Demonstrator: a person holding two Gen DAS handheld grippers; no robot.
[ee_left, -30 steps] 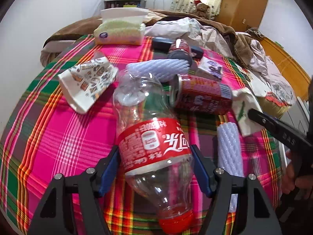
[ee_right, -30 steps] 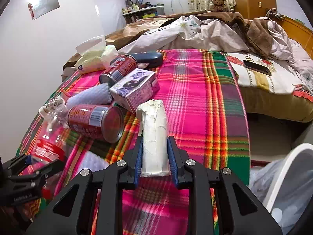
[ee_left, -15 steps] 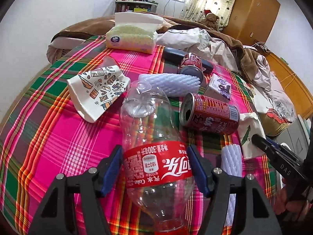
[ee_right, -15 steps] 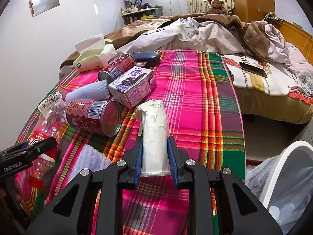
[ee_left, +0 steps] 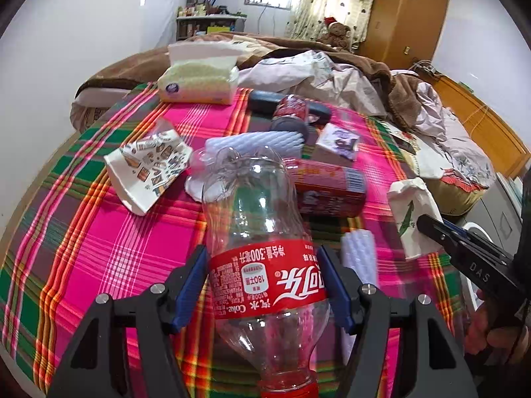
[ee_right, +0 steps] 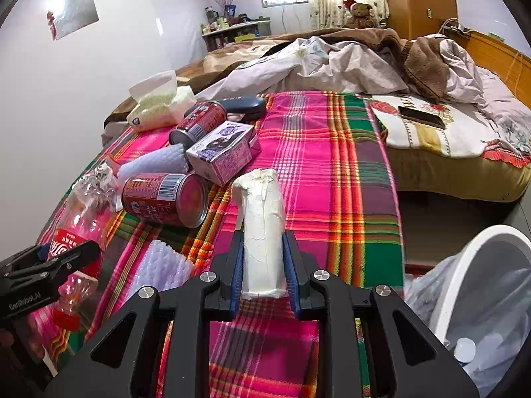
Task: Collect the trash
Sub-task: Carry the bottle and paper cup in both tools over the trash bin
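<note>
Lifting clamped bottle [ee_left: 265, 258] higher off cloth [ee_left: 109, 248]

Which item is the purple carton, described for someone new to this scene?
On the plaid cloth, find the trash pile toward the tissue pack. The carton lies between two red cans. It is the only boxy, purple-printed piece there.

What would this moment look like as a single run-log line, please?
left gripper: shut on plastic bottle | right gripper: shut on white paper bag | bin: lined, lower right | red cans: on plaid cloth
</note>
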